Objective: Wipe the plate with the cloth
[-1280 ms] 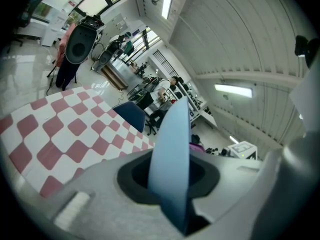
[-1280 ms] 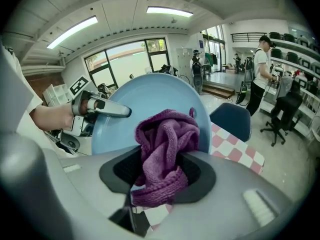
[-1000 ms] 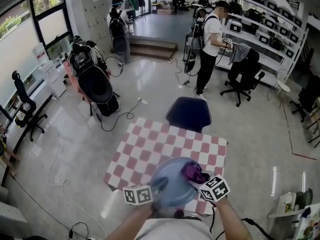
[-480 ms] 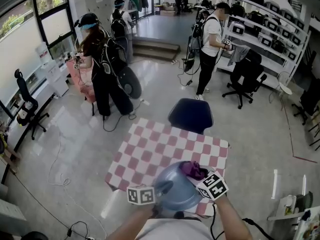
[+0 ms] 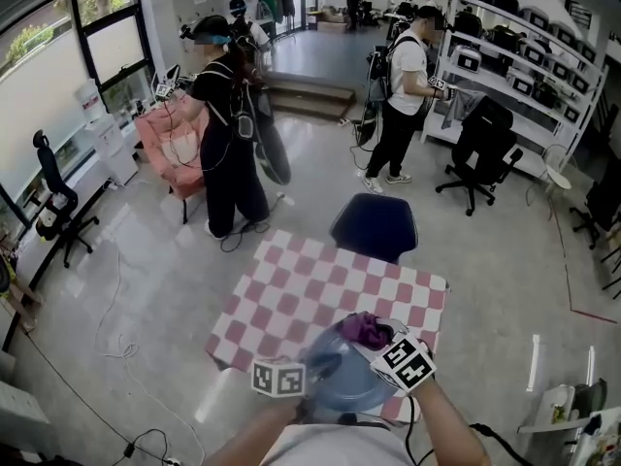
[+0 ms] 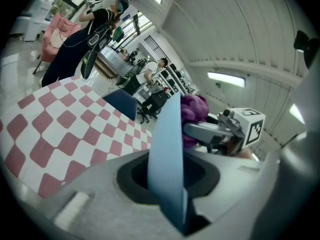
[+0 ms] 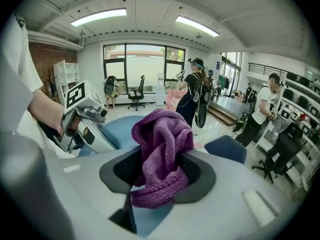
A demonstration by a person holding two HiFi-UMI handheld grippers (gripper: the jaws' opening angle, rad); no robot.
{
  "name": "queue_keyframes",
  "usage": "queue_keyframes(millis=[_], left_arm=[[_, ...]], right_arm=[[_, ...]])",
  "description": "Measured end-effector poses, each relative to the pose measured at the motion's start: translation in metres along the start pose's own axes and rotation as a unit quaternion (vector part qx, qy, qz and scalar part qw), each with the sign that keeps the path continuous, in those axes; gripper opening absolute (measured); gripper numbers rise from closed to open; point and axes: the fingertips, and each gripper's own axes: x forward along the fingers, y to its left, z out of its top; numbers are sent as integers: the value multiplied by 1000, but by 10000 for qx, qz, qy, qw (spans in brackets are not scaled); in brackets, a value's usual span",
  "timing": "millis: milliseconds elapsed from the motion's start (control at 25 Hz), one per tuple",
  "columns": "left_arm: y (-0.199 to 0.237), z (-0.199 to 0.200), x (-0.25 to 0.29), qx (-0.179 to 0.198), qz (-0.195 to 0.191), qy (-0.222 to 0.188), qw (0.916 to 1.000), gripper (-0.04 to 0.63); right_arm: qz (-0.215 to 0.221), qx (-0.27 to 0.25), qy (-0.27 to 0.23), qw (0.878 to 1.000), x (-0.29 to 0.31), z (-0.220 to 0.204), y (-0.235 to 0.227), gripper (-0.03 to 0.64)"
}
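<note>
Pinching tilted plate (image 6: 167, 149) by rim, left hand-held gripper (image 6: 169, 196), right hand-held gripper (image 7: 157, 181) clenching purple cloth (image 7: 162, 139).

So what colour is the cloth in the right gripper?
The cloth is purple, clearest in the right gripper view.

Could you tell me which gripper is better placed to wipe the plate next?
The right gripper: it grips the purple cloth, which sits at the blue plate. The left gripper is clamped on the plate's edge, so it is occupied holding it.
</note>
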Motion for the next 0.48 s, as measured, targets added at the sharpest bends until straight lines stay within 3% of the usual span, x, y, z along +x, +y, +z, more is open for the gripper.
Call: queue_keyframes(millis=[480], left_arm=[[-10, -4, 1, 299, -158, 273, 9991, 80]], right_arm=[[673, -179, -235, 9973, 10, 22, 40, 175]])
